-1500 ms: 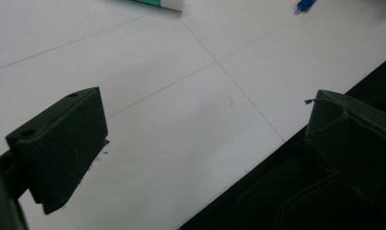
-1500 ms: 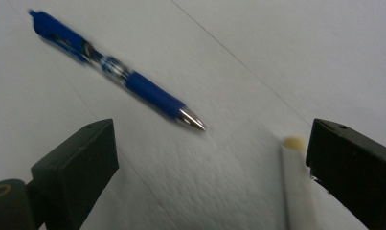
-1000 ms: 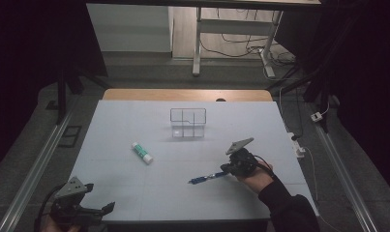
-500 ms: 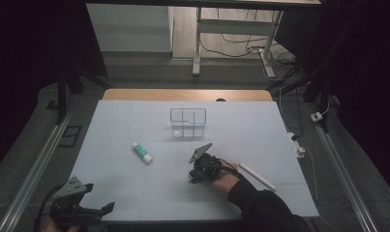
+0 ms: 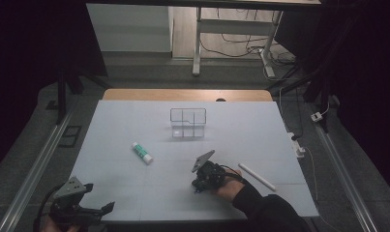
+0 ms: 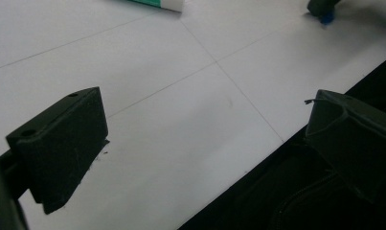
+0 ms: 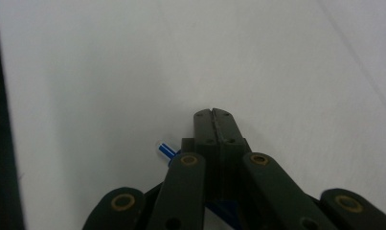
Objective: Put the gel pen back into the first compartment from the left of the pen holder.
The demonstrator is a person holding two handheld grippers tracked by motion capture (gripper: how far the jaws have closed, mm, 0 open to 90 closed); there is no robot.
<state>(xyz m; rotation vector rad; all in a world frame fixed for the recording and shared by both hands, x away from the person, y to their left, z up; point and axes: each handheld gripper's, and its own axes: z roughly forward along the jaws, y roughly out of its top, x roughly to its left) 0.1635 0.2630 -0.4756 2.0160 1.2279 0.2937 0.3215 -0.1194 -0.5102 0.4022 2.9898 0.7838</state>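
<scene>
High view: the right gripper (image 5: 201,182) sits near the middle of the counter (image 5: 134,193), toward 5 o'clock from the clear organizer box (image 5: 188,123). Its jaws are pressed together on a blue pen (image 5: 197,190), of which a small blue tip peeks out below the gripper body. A glue stick (image 5: 142,152) lies at about 10 o'clock from that gripper, well apart, and a white stick (image 5: 256,176) lies at its 3 o'clock, near the sleeve. The left gripper (image 5: 93,211) rests at the counter's 7 o'clock corner, spread and empty.

Left gripper view: the two black jaws stand wide apart over bare counter and its near edge. The glue stick's (image 6: 154,4) green end shows at 12 o'clock and the pen's blue tip (image 6: 327,18) at 1 o'clock, touching the surface or just above it; I cannot tell which.

Right gripper view: the jaws meet flat at the tips, and the pen (image 7: 165,150) sticks out sideways at 9 o'clock from farther back. The high view hides this. Held so far back and off to one side, the pen could pivot or slip out, and its low tip could drag on the counter and twist loose.
</scene>
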